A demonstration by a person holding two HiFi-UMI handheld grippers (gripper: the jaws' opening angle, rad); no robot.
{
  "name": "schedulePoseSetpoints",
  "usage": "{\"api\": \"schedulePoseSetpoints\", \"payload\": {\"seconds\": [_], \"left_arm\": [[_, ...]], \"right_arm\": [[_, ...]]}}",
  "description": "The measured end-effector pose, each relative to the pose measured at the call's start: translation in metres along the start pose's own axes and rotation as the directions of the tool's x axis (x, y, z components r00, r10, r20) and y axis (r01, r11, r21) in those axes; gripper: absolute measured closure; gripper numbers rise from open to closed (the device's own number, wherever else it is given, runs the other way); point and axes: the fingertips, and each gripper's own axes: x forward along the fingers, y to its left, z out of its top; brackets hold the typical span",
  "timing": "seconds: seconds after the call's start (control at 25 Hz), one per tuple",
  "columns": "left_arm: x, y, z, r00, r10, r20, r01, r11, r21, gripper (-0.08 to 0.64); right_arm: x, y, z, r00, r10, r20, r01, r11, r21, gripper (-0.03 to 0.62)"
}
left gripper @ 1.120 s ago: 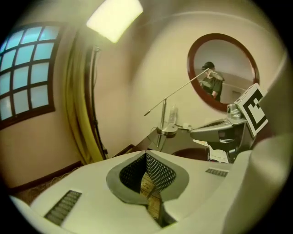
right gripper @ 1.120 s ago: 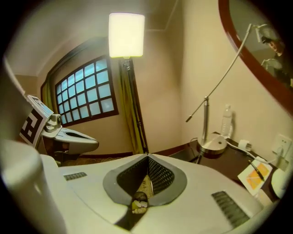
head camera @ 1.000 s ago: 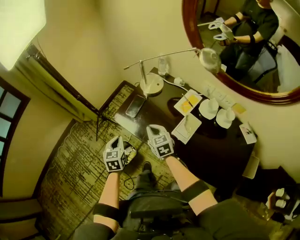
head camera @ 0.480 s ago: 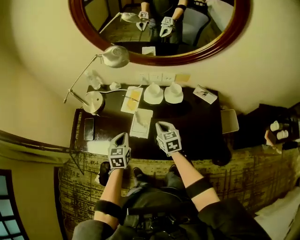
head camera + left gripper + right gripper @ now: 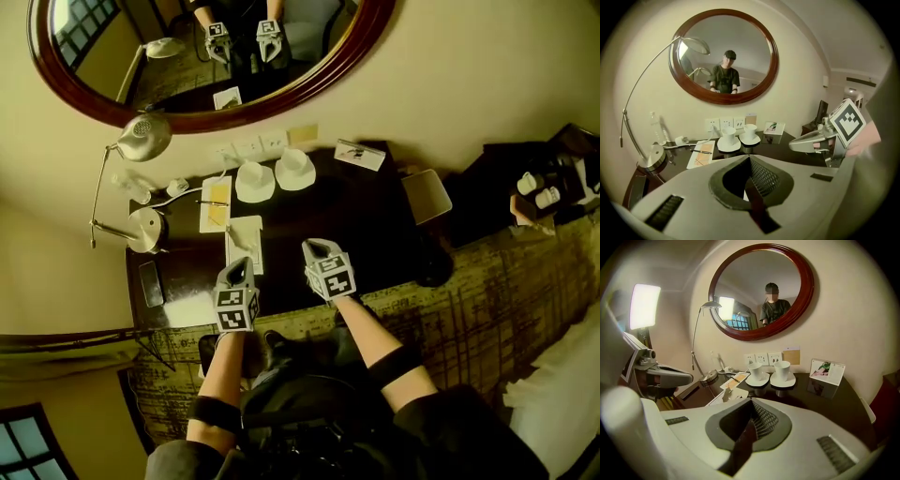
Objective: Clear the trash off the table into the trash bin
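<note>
Dark wood desk (image 5: 375,234) is sitting against the cream wall under the oval mirror (image 5: 187,47), and the person is facing it square on.

Left gripper (image 5: 237,270) and right gripper (image 5: 316,249) are hovering side by side over the front edge, both angled down at the top. On each, the jaws are pressed together with nothing between them. Reads as a neutral carrying pose: no pick has been committed to yet.

Likely trash: something that looks like a crumpled scrap (image 5: 726,393) is lying on the white sheet (image 5: 244,246), just ahead of the left gripper. It's too small to confirm what it is. It's lying apart from both grippers, with nothing touching it.

The rest looks like room kit rather than rubbish, all lined up along the wall side:
- two cups (image 5: 254,178) on saucers
- notepad (image 5: 216,202) with a pen
- lamp (image 5: 143,230)
- phone (image 5: 150,283)
- display card (image 5: 359,155)

The pale open box (image 5: 427,195) beside the desk's right end is probably the trash bin. It's sitting well apart from the scrap, on the right gripper's side.

Judgement: clearing isn't under way yet. The left gripper is nearest the scrap, so it will need to open its jaws before descending. The carry then crosses the desk to the bin. Main risk is dragging the sheet along with the scrap.
</note>
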Motion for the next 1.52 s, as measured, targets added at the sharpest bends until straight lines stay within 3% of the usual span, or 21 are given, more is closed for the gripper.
{"api": "schedulePoseSetpoints", "payload": {"seconds": [0.48,0.76,0.84,1.16,1.32,1.52], "left_arm": [[0.007,0.009,-0.006,1.000,0.022,-0.019,-0.023,0.999,-0.028,0.560],[0.036,0.016,-0.025,0.990,0.022,-0.137,-0.027,0.999,-0.036,0.558],[0.050,0.016,-0.030,0.985,0.005,-0.173,-0.012,0.999,-0.040,0.514],[0.106,0.022,-0.062,0.940,-0.044,-0.339,0.020,0.997,-0.075,0.387],[0.129,0.033,-0.078,0.912,-0.016,-0.410,-0.010,0.998,-0.063,0.331],[0.152,0.037,-0.096,0.873,-0.015,-0.487,-0.002,0.999,-0.034,0.321]], "right_arm": [[0.011,0.005,-0.005,0.999,0.021,-0.035,-0.021,1.000,-0.011,0.592],[0.014,0.002,-0.010,0.999,0.017,-0.032,-0.017,1.000,0.014,0.592],[0.016,0.001,-0.013,0.999,0.014,-0.038,-0.013,1.000,0.024,0.592],[0.023,-0.004,-0.028,0.998,0.012,-0.061,-0.009,0.999,0.048,0.592],[0.025,-0.011,-0.039,0.998,0.008,-0.068,-0.004,0.998,0.058,0.592],[0.025,-0.018,-0.053,0.995,0.003,-0.095,0.005,0.996,0.084,0.592]]}}
